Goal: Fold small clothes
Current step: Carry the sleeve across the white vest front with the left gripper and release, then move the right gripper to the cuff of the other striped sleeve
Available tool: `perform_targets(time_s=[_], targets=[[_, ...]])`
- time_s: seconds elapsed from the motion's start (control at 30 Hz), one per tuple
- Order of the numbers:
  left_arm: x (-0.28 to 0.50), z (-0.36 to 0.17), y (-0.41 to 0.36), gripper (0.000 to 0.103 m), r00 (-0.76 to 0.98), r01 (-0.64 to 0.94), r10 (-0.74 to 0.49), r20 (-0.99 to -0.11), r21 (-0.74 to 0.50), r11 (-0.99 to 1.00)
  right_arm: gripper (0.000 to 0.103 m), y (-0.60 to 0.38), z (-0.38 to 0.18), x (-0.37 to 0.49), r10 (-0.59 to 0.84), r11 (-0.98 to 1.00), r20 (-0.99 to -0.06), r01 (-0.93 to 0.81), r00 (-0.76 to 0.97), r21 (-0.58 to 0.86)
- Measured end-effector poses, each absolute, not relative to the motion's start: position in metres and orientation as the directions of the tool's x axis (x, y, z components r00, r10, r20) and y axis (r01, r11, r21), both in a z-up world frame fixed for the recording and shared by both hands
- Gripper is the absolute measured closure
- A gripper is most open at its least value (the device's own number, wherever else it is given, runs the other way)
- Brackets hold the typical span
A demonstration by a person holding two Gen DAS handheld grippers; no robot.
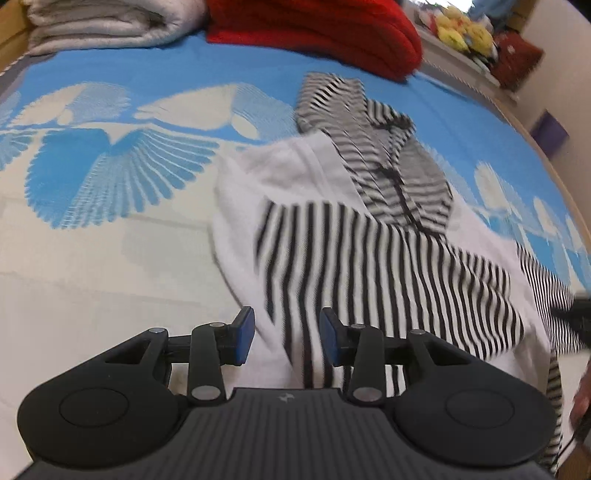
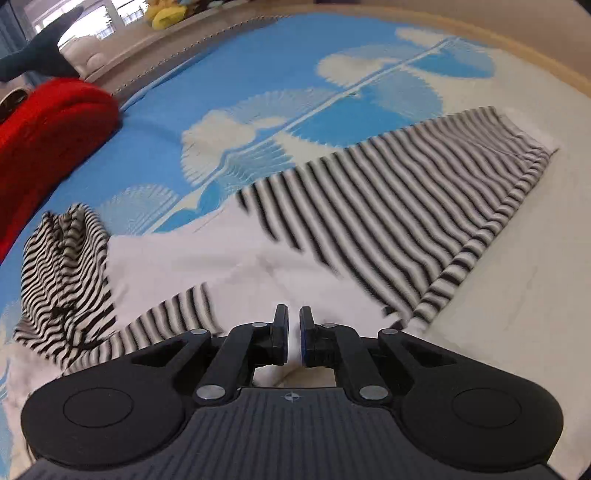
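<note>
Fabric of the white part of the shirt (image 2: 229,258) runs up into the narrow slit between the pads of the right hand-held gripper (image 2: 293,334), whose jaws stand almost together; they look pinched on a thin fold near the shirt's near edge, though the pinch itself is hard to make out. Such a hold suits lifting that edge to carry it over.

Left hand-held gripper (image 1: 288,336) hangs about half open above the shirt, its blue pads on either side of the striped cloth without pressing it, so it grips nothing. It seems poised to take a second hold, so that both hands could turn the fold evenly.

Spread flat on the bed (image 1: 110,258), the shirt is clear of the red blanket (image 1: 332,33) and the folded white towels (image 1: 103,26) at the far end. In the right wrist view its long axis runs from the crumpled striped hood (image 2: 62,266) at the left across to the hem at the right, with the stripes lying across that axis.
</note>
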State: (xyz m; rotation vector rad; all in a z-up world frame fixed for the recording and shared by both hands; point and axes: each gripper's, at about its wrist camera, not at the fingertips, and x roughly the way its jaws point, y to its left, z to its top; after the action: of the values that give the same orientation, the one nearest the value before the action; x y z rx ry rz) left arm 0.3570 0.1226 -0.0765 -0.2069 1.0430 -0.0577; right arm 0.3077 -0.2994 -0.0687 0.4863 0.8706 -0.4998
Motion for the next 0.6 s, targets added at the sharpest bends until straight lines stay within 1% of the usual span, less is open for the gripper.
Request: perform_targets(time_s=[0.07,0.13,0.17,0.23,0.3,0.33,0.4,0.47,0.5,0.53,0.6], targets=[[0.356,-0.084,0.117,0.060,0.481,-0.031,-0.176,-0.859,-0.217,0.976,0.092,-0.293,-0.057,0.309,-0.209,0.811,-0.765,0.545,0.609,0.212],[0.355,-0.095,0.110,0.060,0.449,-0.018,-0.204,-0.870,-0.237,0.971,0.078,-0.289,-0.051,0.310,-0.152,0.834,-0.729,0.483,0.667,0.268],[0.354,-0.101,0.108,0.060,0.434,-0.017,-0.208,-0.876,-0.239,0.971,0.075,-0.290,-0.052,0.309,-0.117,0.835,-0.731,0.465,0.672,0.294],[0.351,-0.119,0.101,0.060,0.384,-0.039,-0.193,-0.903,-0.224,0.974,0.071,-0.292,-0.064,0.313,-0.022,0.824,-0.766,0.446,0.642,0.349],[0.348,-0.127,0.095,0.060,0.377,-0.046,-0.154,-0.913,-0.185,0.982,0.066,-0.294,-0.084,0.320,0.039,0.817,-0.833,0.462,0.552,0.345],[0.348,-0.124,0.090,0.060,0.381,-0.044,-0.125,-0.916,-0.153,0.987,0.065,-0.295,-0.095,0.322,0.043,0.824,-0.872,0.476,0.488,0.308],[0.348,-0.114,0.080,0.060,0.408,-0.055,-0.092,-0.908,-0.125,0.991,0.064,-0.297,-0.108,0.324,0.029,0.820,-0.903,0.506,0.430,0.267],[0.346,-0.099,0.070,0.060,0.449,-0.054,-0.105,-0.887,-0.144,0.988,0.064,-0.296,-0.102,0.325,0.020,0.826,-0.893,0.496,0.449,0.268],[0.345,-0.092,0.064,0.058,0.466,-0.043,-0.121,-0.876,-0.159,0.986,0.063,-0.295,-0.098,0.326,0.011,0.838,-0.888,0.480,0.461,0.259],[0.342,-0.086,0.059,0.056,0.482,-0.028,-0.137,-0.865,-0.172,0.985,0.061,-0.292,-0.094,0.325,0.006,0.844,-0.878,0.468,0.479,0.262],[0.340,-0.083,0.051,0.051,0.491,-0.014,-0.146,-0.859,-0.175,0.984,0.056,-0.290,-0.088,0.323,0.037,0.843,-0.848,0.440,0.529,0.311]])
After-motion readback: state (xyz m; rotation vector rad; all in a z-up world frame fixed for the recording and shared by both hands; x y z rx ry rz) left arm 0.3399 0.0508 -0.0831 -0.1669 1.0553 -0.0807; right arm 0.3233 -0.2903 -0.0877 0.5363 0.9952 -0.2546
